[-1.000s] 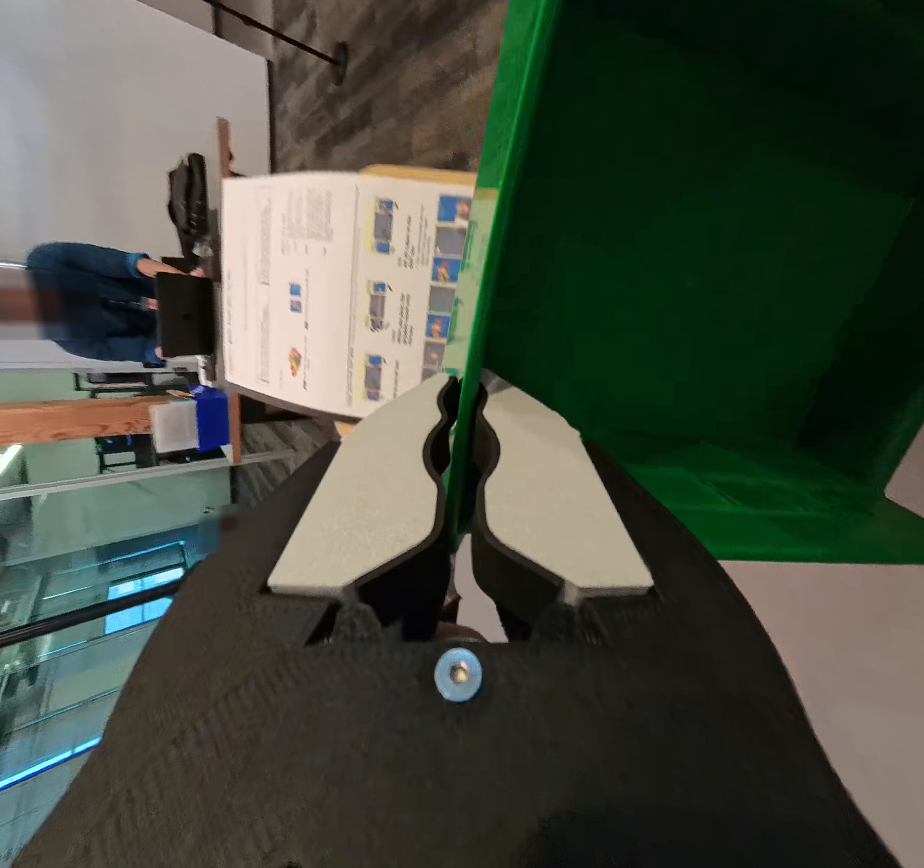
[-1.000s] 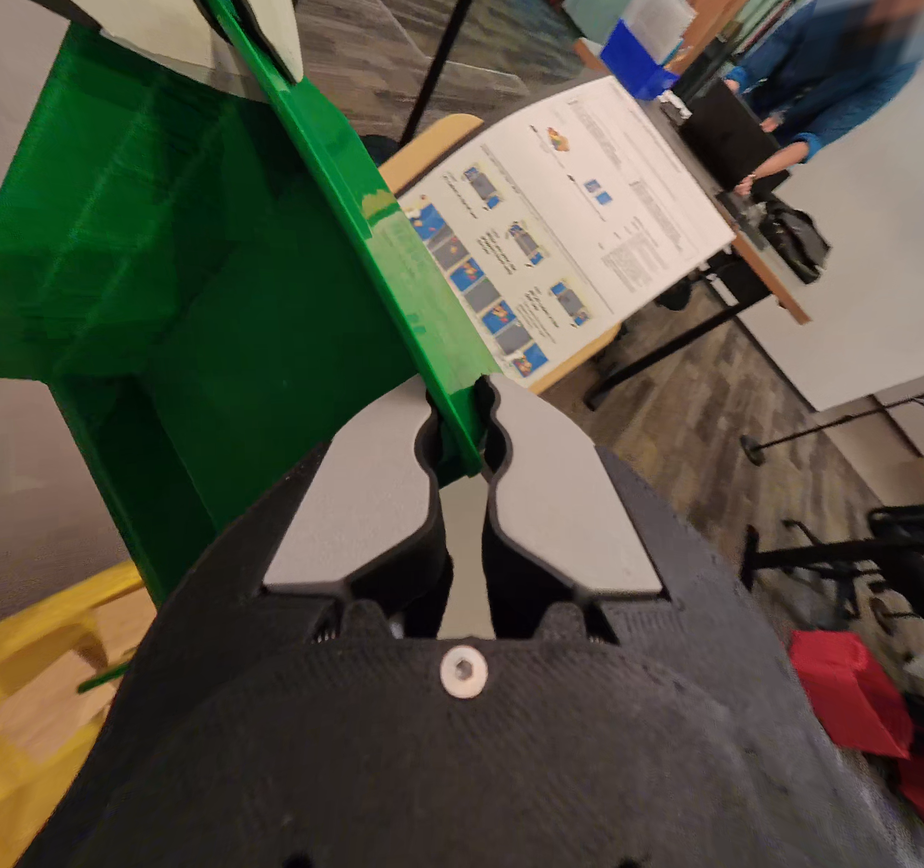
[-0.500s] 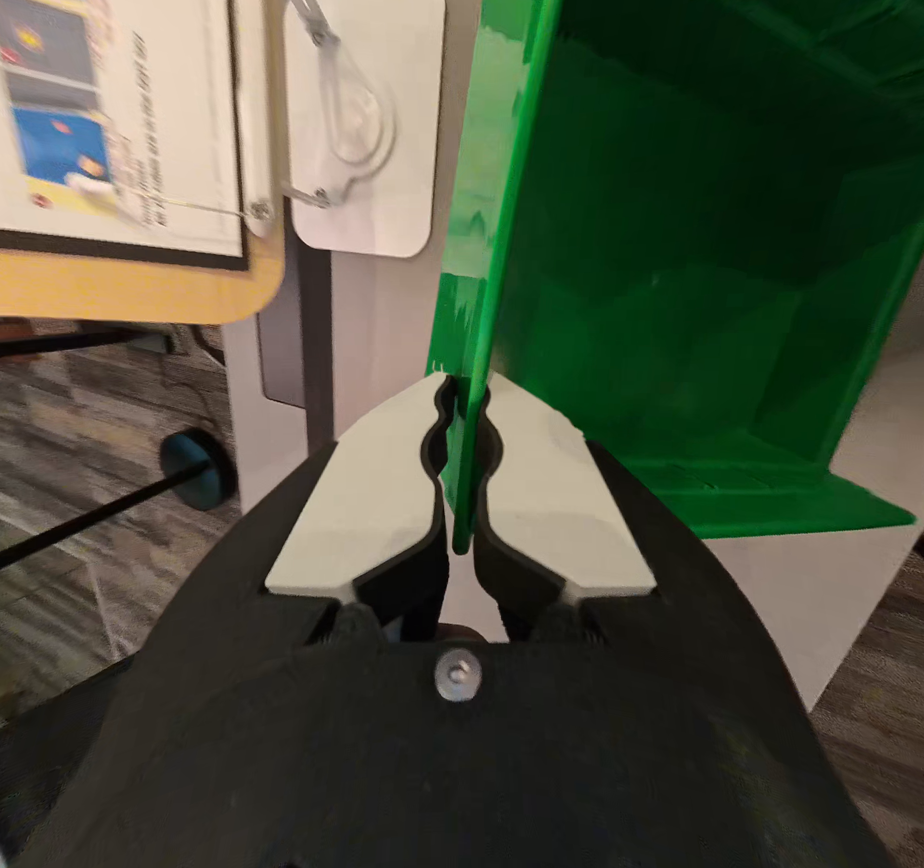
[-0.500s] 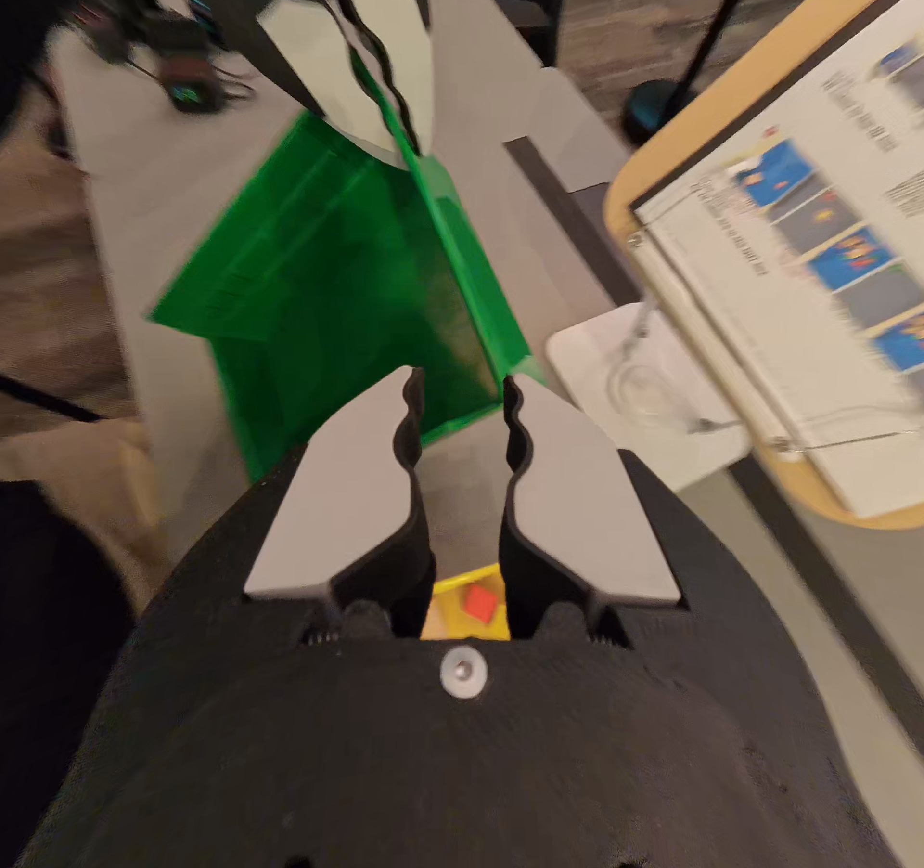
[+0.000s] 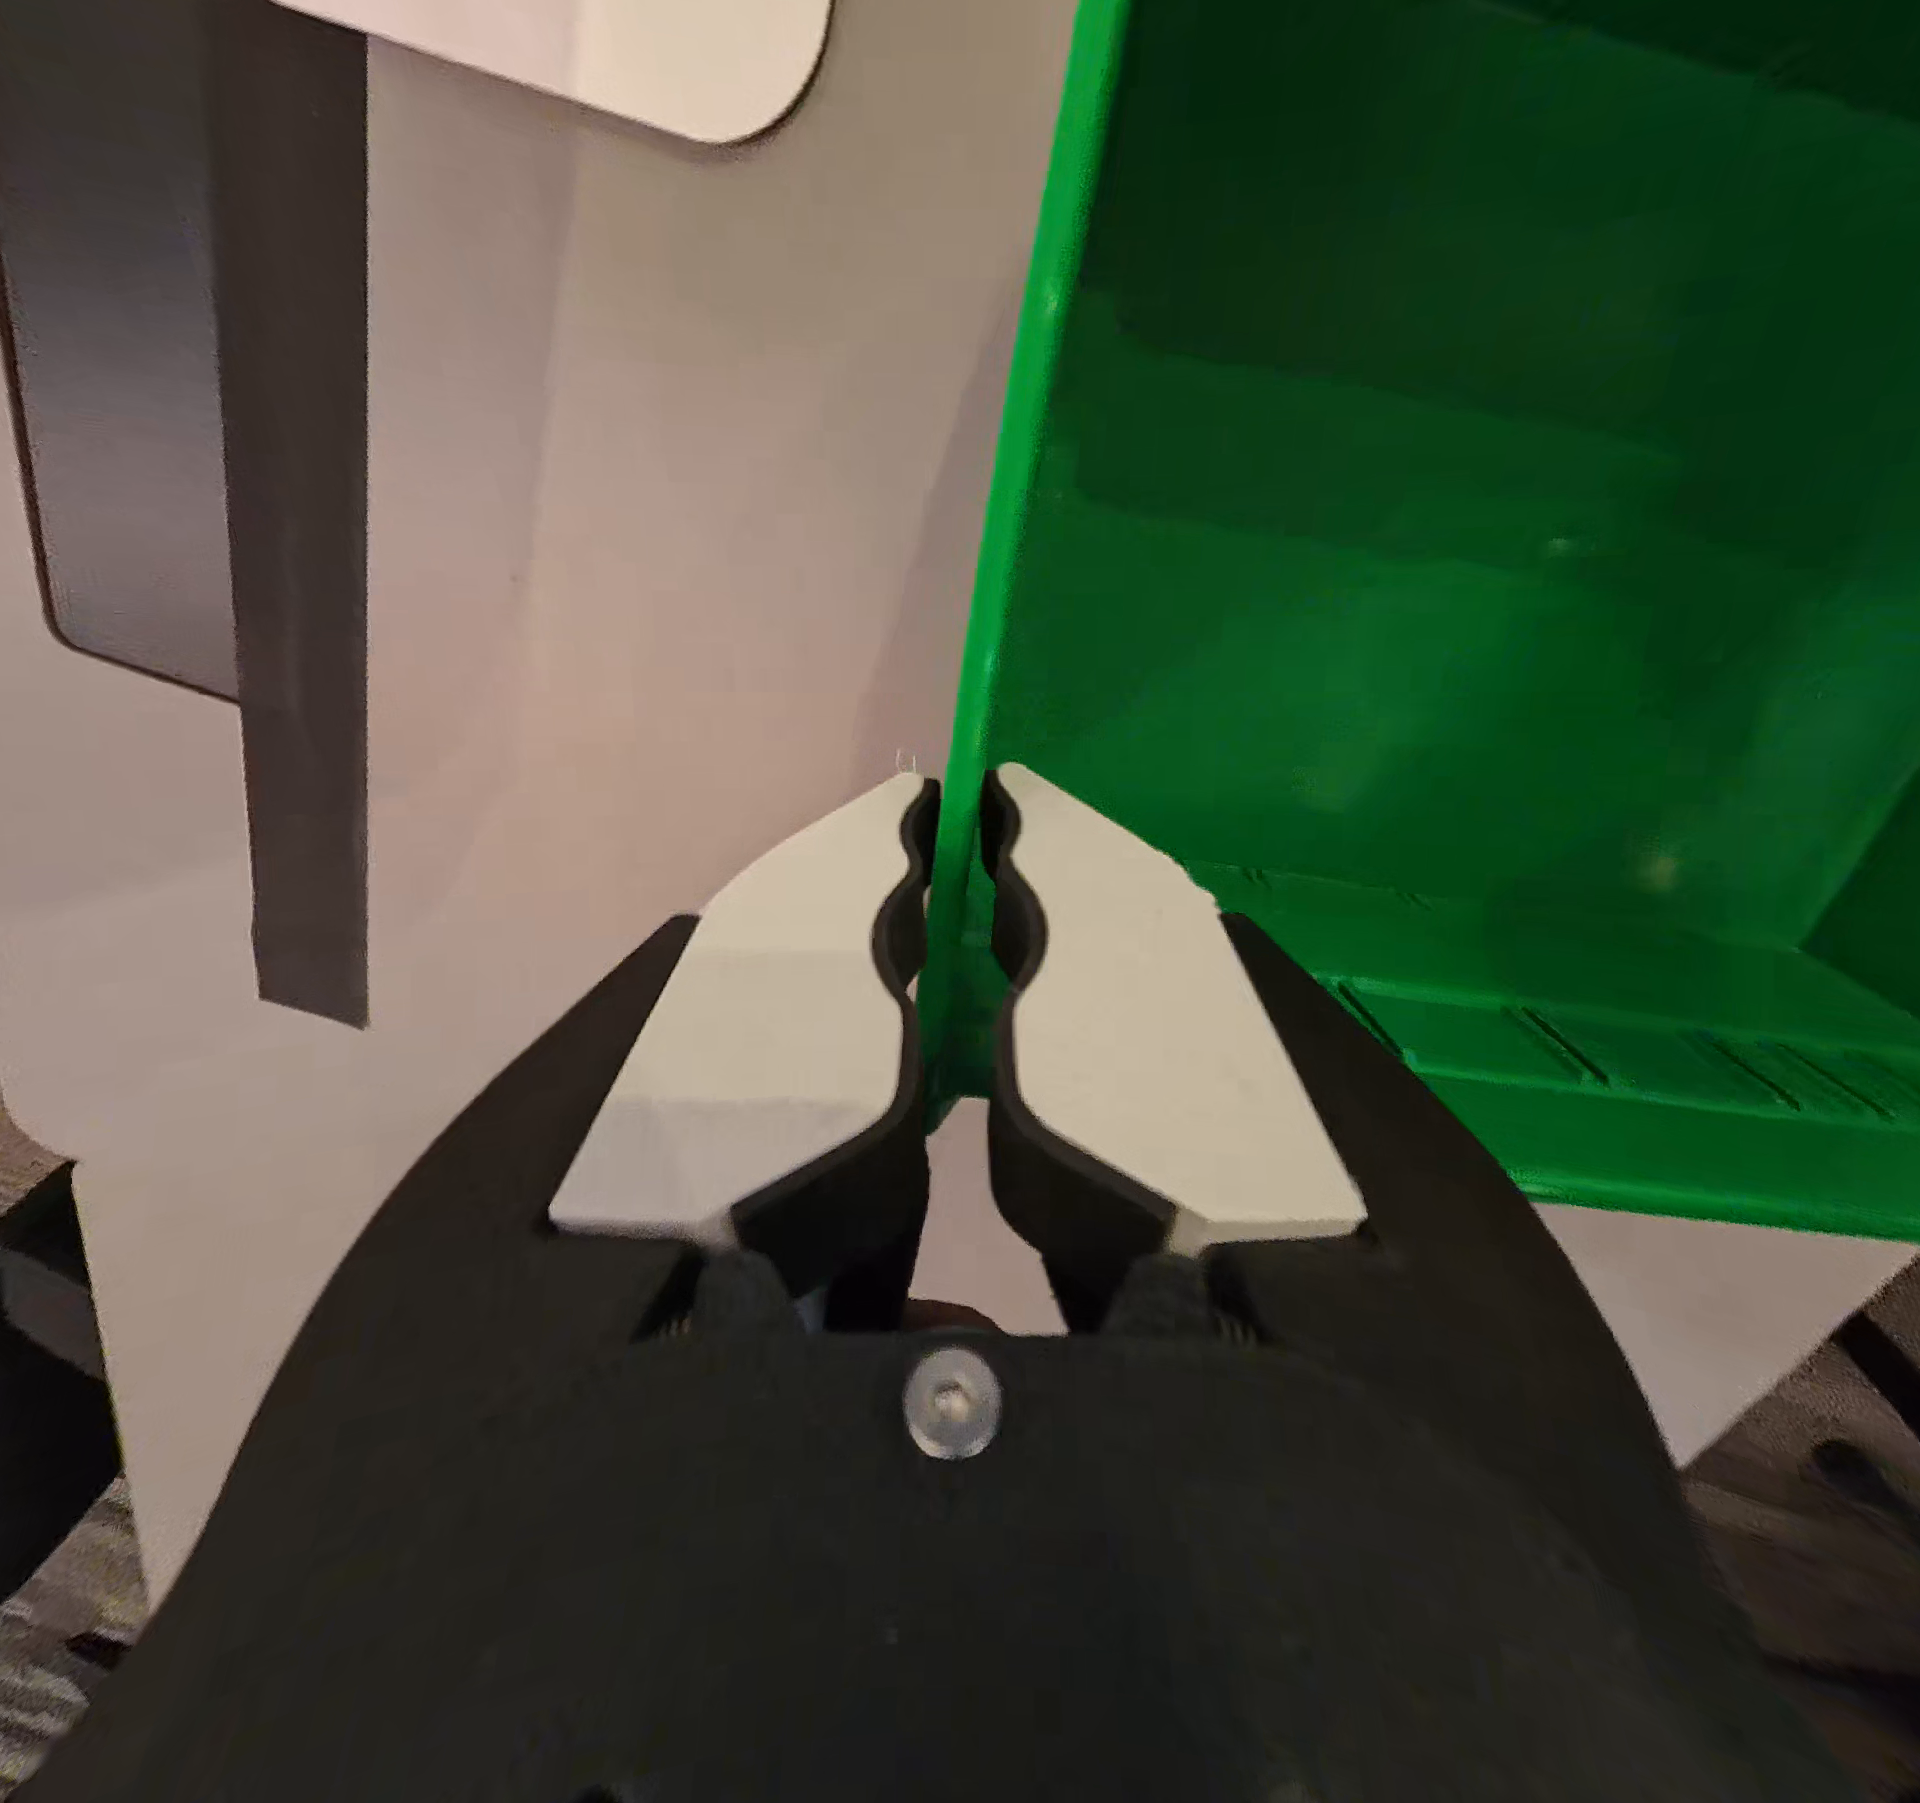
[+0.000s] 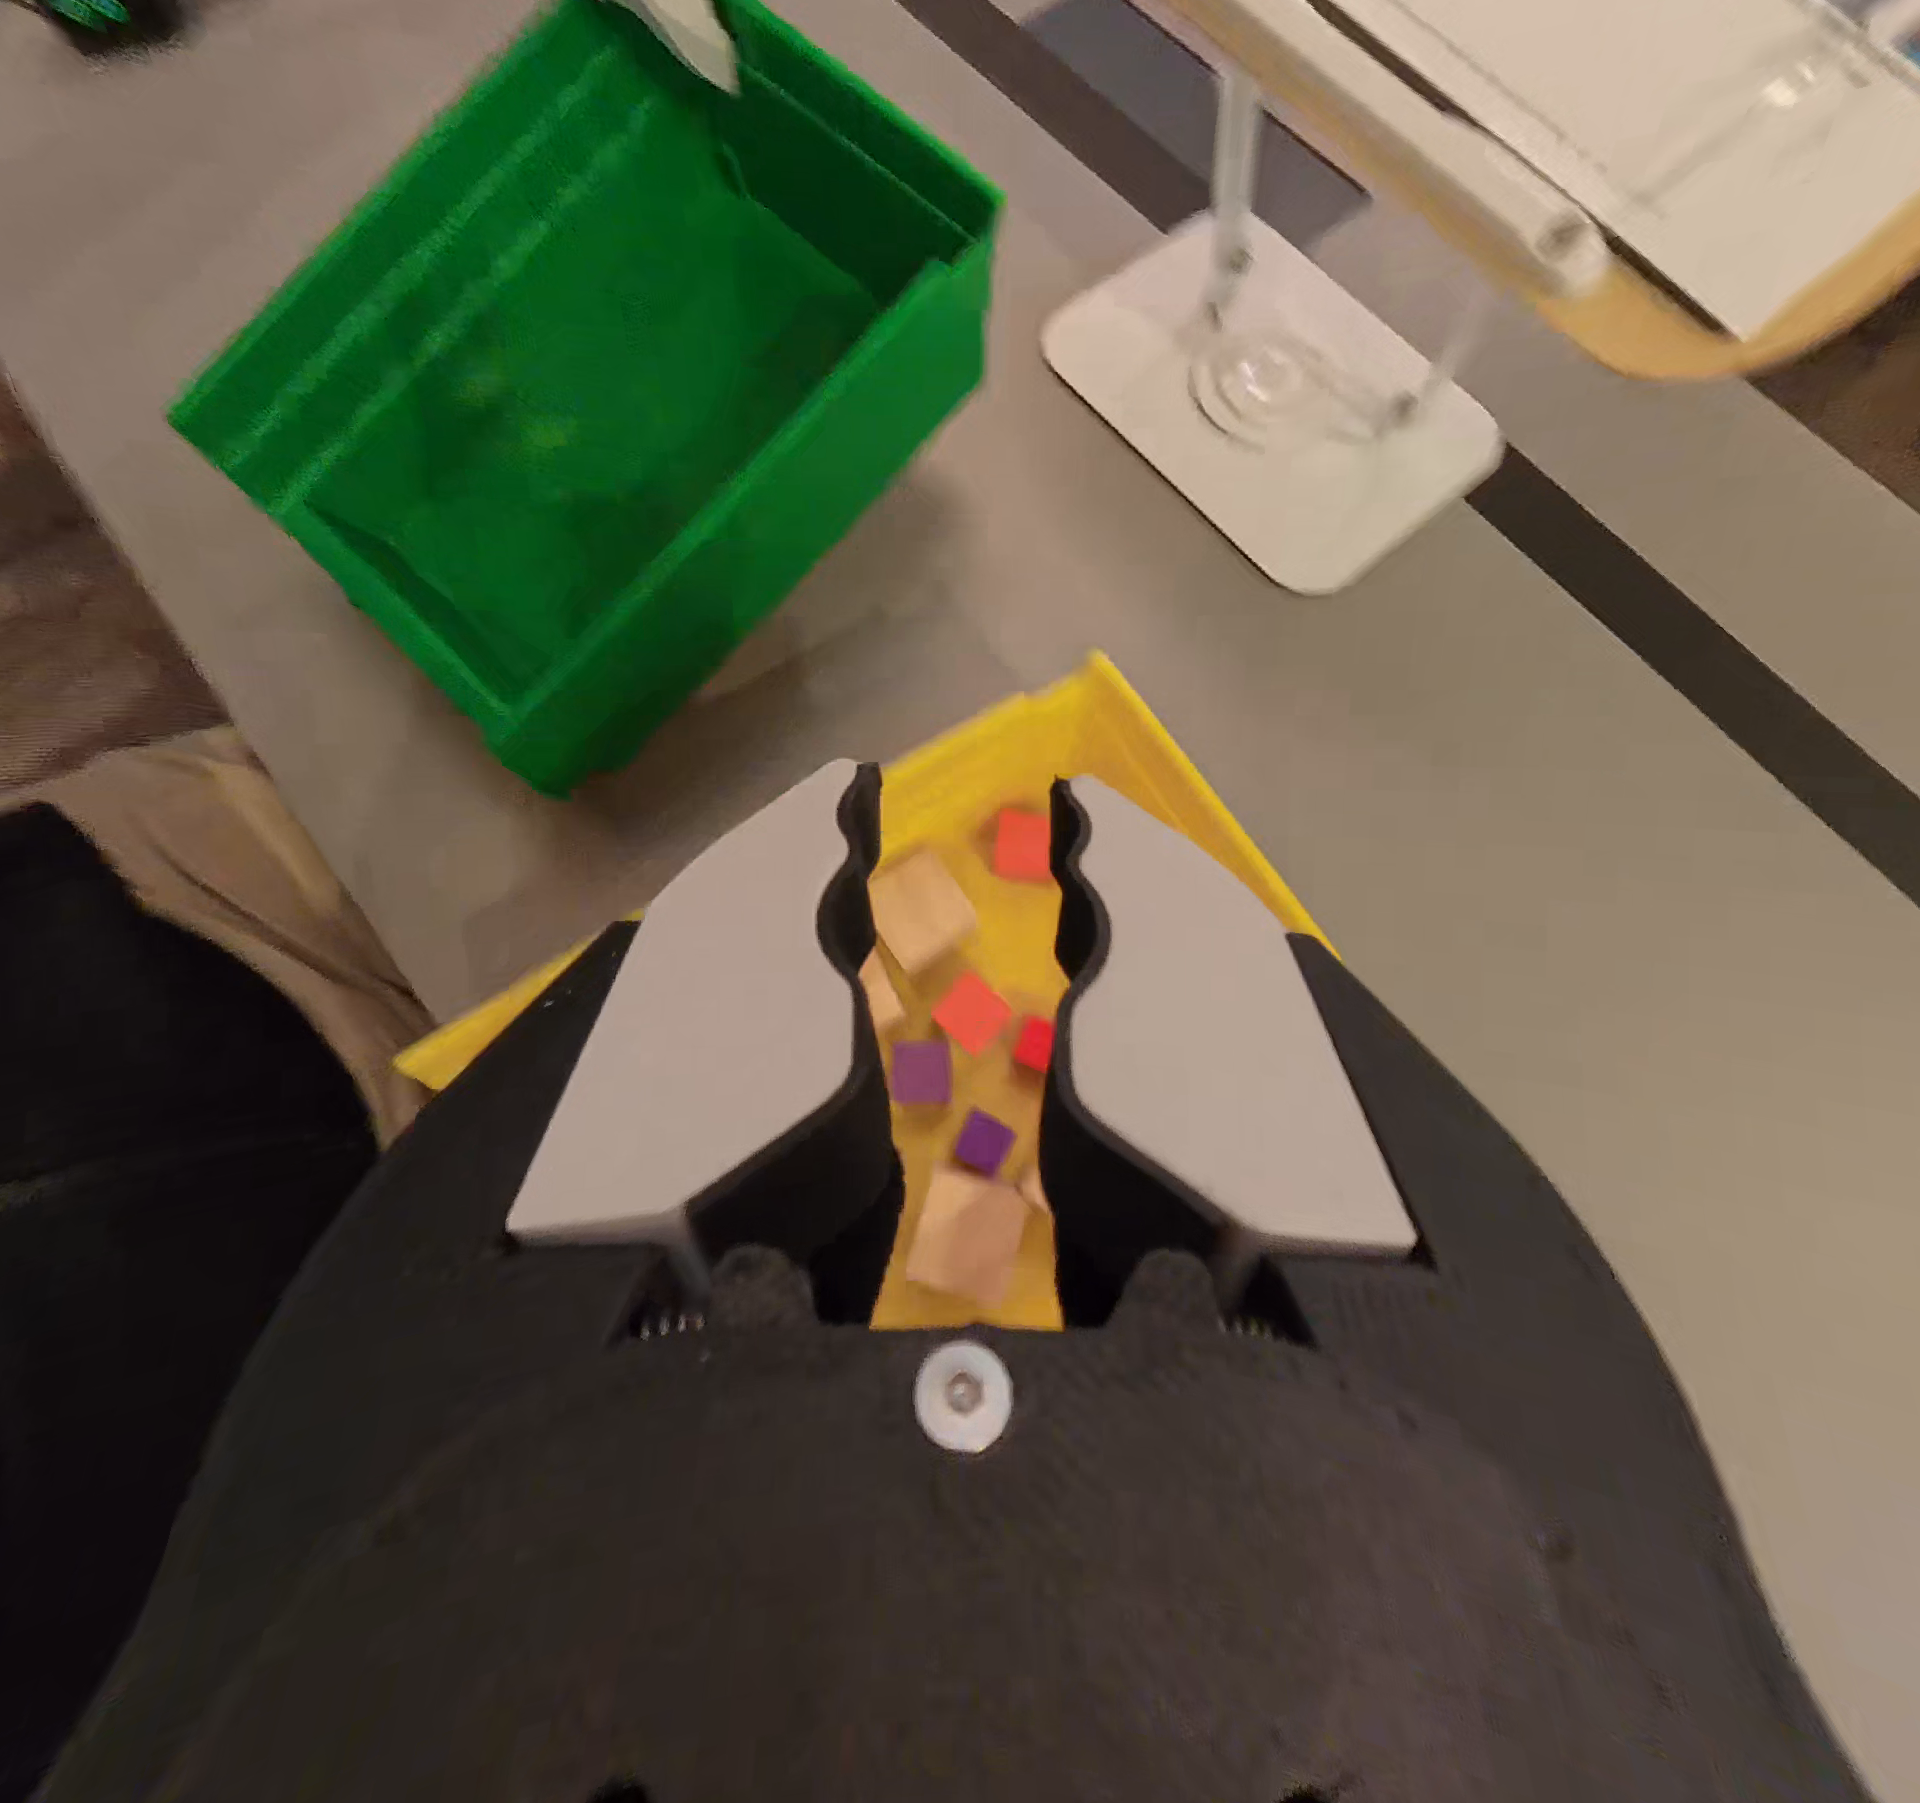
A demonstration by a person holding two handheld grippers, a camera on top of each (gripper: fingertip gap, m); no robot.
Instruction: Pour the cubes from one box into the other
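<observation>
In the left wrist view, pale desk (image 5: 675,506) at left, then left tongs (image 5: 961,922) pinched narrow on the near wall of the green box (image 5: 1455,506), seemingly empty, filling the right. In the right wrist view, same box at upper left, on or just above the desk; at centre, right tongs (image 6: 966,922) parted, holding nothing, above the yellow box (image 6: 1174,777) with the cubes (image 6: 971,1010) inside. Best now: settle the green box flat before loosening, then lift straight off the wall, clear of the white stand base (image 6: 1278,506) at right.

Empty green box (image 6: 582,382) upright on the table, beside yellow box (image 6: 1153,745) holding red, purple and wooden cubes (image 6: 966,1015)
</observation>
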